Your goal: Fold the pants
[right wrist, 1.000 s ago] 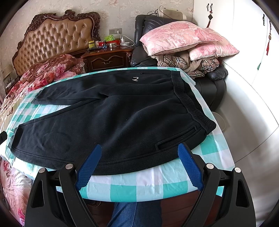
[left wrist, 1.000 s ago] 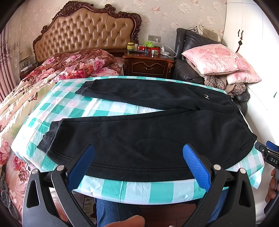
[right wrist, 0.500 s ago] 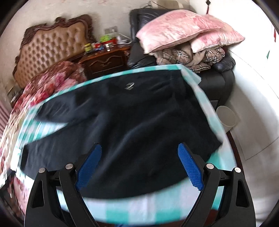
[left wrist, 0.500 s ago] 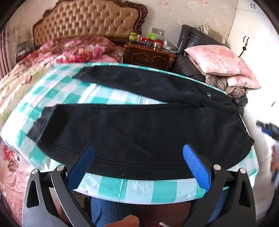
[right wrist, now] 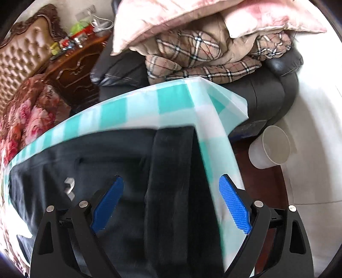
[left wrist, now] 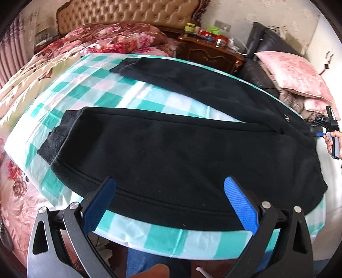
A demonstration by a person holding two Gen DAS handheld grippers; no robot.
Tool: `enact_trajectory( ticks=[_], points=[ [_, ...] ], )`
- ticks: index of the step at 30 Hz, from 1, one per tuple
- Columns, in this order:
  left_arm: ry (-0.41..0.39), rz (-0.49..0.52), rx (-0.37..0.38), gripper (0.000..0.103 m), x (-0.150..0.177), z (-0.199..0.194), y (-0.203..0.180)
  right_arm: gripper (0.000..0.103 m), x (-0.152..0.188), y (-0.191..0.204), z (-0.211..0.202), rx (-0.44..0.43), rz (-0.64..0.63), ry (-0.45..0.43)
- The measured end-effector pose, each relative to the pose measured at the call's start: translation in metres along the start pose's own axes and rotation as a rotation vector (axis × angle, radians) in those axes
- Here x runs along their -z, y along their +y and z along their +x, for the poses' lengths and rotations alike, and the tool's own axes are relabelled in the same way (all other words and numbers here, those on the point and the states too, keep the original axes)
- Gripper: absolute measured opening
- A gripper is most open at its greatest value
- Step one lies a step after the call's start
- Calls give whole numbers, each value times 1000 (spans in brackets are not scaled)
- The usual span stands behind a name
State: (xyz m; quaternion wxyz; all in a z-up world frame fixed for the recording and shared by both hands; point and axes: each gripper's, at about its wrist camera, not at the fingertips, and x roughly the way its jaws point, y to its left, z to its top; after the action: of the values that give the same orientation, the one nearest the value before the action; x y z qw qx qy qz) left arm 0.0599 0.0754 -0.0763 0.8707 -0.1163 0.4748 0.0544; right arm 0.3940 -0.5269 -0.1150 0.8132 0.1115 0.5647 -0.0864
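Observation:
Black pants (left wrist: 175, 149) lie spread flat on the green-and-white checked table cover (left wrist: 89, 94), legs pointing left, waistband at the right. My left gripper (left wrist: 170, 194) is open and empty, over the near edge of the near leg. My right gripper (right wrist: 171, 192) is open and empty, hovering just above the waistband (right wrist: 171, 162) near the table's far right corner; a small white logo (right wrist: 69, 185) shows on the pants. The right gripper also shows in the left wrist view (left wrist: 330, 126) at the far right edge.
A floral bed (left wrist: 102, 40) and padded headboard (left wrist: 128, 12) lie behind the table. A wooden nightstand (left wrist: 209, 51) with small items, a dark armchair (right wrist: 267, 96) piled with pink pillows (left wrist: 292, 74) and a plaid blanket (right wrist: 203, 57), and a white bin (right wrist: 271, 149) stand at right.
My right gripper has swung forward and down to the waistband at the far right corner. My left gripper has moved up and closer over the near leg.

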Motion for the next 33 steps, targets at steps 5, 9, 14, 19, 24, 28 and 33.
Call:
enact_trajectory(
  ticks=[5, 9, 14, 19, 24, 28, 33],
  points=[
    [36, -23, -40, 101, -7, 20, 7, 78, -19, 3, 32, 3, -35, 38],
    [54, -25, -43, 101, -9, 32, 8, 52, -23, 11, 41, -25, -78, 45],
    [62, -48, -10, 101, -14, 38, 9, 24, -20, 26, 20, 29, -184, -24],
    [26, -71, 9, 101, -27, 30, 12, 16, 11, 46, -53, -30, -274, -225],
    [-4, -119, 79, 101, -34, 12, 17, 15, 89, 62, -161, -186, -366, -428],
    [-36, -152, 144, 101, -34, -6, 23, 15, 167, 59, -219, -314, -415, -521],
    [-10, -255, 366, 95, -44, 5, 43, 15, 277, 34, -223, -428, -423, -482]
  ],
)
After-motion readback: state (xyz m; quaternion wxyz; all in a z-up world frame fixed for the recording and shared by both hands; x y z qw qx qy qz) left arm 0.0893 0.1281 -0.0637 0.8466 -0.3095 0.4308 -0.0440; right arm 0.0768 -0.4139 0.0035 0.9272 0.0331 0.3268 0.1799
